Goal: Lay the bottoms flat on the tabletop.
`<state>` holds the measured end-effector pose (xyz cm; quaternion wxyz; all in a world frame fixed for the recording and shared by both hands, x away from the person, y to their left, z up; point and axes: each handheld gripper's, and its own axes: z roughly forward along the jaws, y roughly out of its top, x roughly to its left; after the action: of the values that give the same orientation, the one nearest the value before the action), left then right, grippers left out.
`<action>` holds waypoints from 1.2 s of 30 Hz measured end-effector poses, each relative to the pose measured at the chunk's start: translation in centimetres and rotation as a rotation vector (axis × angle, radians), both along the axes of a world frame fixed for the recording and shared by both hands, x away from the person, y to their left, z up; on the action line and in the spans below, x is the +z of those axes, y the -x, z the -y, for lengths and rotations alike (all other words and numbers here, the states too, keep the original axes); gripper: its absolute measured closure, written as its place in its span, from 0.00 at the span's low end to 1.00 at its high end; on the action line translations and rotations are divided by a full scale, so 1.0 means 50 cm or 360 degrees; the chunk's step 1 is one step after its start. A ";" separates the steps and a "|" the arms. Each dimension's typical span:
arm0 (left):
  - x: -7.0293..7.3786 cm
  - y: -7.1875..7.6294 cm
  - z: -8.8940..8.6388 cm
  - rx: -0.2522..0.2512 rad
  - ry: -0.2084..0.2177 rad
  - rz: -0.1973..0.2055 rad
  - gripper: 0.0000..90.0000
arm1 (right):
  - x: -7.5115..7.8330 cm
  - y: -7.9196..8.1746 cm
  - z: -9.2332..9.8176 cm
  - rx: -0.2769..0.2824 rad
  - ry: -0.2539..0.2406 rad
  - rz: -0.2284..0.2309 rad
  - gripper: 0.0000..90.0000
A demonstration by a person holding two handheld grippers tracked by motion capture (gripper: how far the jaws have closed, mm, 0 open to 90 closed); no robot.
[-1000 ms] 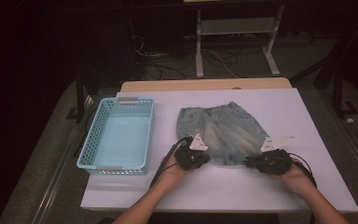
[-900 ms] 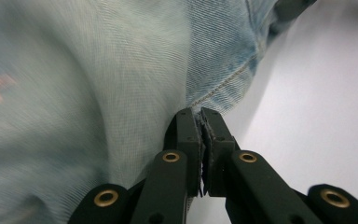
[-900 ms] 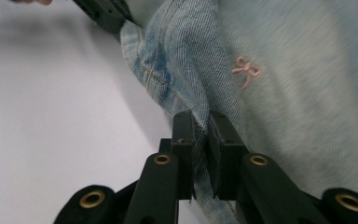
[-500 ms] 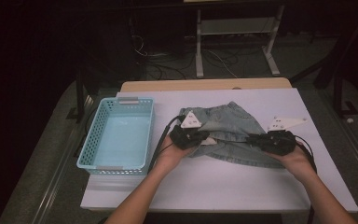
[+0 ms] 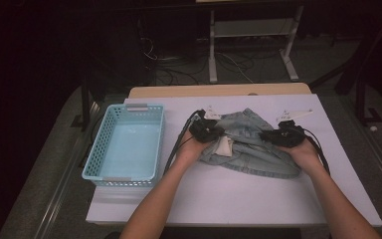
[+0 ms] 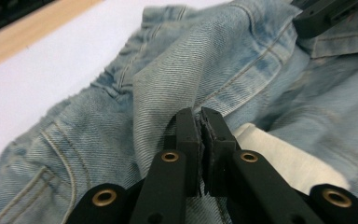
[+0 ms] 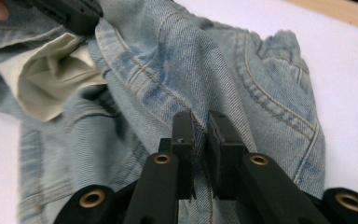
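Denim shorts [image 5: 251, 147]: lying near the middle of the white table [image 5: 229, 194], partly folded over on themselves, with a pale pocket lining [image 5: 224, 145] showing on the near left side.

Left gripper [image 5: 206, 130]: sitting at the shorts' left edge in the high view. In the left gripper view its jaws are pinching a raised fold of denim [image 6: 168, 88]; the cloth is standing up directly between and beyond the two tips, which are almost meeting.

Right gripper [image 5: 282, 135]: sitting at the shorts' right edge. In the right gripper view its jaws are clamping a seamed ridge of denim [image 7: 186, 79], with a narrow gap between the tips that the cloth is filling.

Blue basket [image 5: 124, 144]: standing to the left of the shorts, well apart from both grippers, seemingly with nothing in it, though the dim light is making that hard to confirm.
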<state>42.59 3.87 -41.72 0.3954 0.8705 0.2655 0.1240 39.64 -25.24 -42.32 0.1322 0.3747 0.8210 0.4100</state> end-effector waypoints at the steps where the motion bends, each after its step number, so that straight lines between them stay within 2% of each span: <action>1: -0.006 -0.004 0.001 0.0007 0.0003 -0.0016 0.96 | -0.004 -0.002 -0.001 -0.0007 -0.0006 -0.0017 0.88; 3: -0.015 -0.010 0.000 0.0020 0.0019 -0.0048 0.96 | -0.001 0.003 -0.001 -0.0015 -0.0018 -0.0021 0.79; 6: -0.018 -0.013 -0.006 0.0029 0.0057 -0.0078 0.95 | 0.024 0.021 0.004 0.0015 -0.0077 0.0025 0.71; 8: -0.017 -0.014 -0.008 0.0024 0.0063 -0.0082 0.95 | 0.044 0.038 0.009 0.0040 -0.0135 0.0045 0.69; 10: -0.015 -0.013 -0.009 0.0022 0.0067 -0.0092 0.94 | 0.055 0.056 0.007 0.0103 -0.0167 0.0034 0.67; 12: -0.012 -0.011 -0.010 0.0020 0.0098 -0.0125 0.89 | 0.057 0.073 -0.001 0.0160 -0.0149 0.0026 0.66; 16: 0.005 0.002 -0.010 -0.0022 0.0143 -0.0172 0.68 | 0.051 0.098 -0.021 0.0248 -0.0150 -0.0022 0.64; 20: 0.029 0.028 -0.016 -0.0059 0.0141 -0.0182 0.51 | 0.038 0.112 -0.049 0.0335 -0.0104 -0.0063 0.63; 23: 0.043 0.049 -0.031 -0.0071 0.0148 -0.0165 0.45 | 0.025 0.116 -0.066 0.0386 -0.0086 -0.0101 0.62; 27: 0.052 0.078 -0.057 -0.0066 0.0202 -0.0159 0.40 | 0.011 0.120 -0.088 0.0438 -0.0046 -0.0133 0.61; 29: 0.051 0.095 -0.068 -0.0063 0.0225 -0.0165 0.38 | 0.005 0.121 -0.100 0.0454 -0.0032 -0.0135 0.62; 36: 0.030 0.160 -0.095 -0.0068 0.0226 -0.0180 0.32 | -0.014 0.125 -0.141 0.0513 0.0046 -0.0139 0.67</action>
<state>34.61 8.60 -40.22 0.4430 0.8514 0.2769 0.0472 33.40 -18.17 -43.00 0.0344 0.2536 0.8813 0.3973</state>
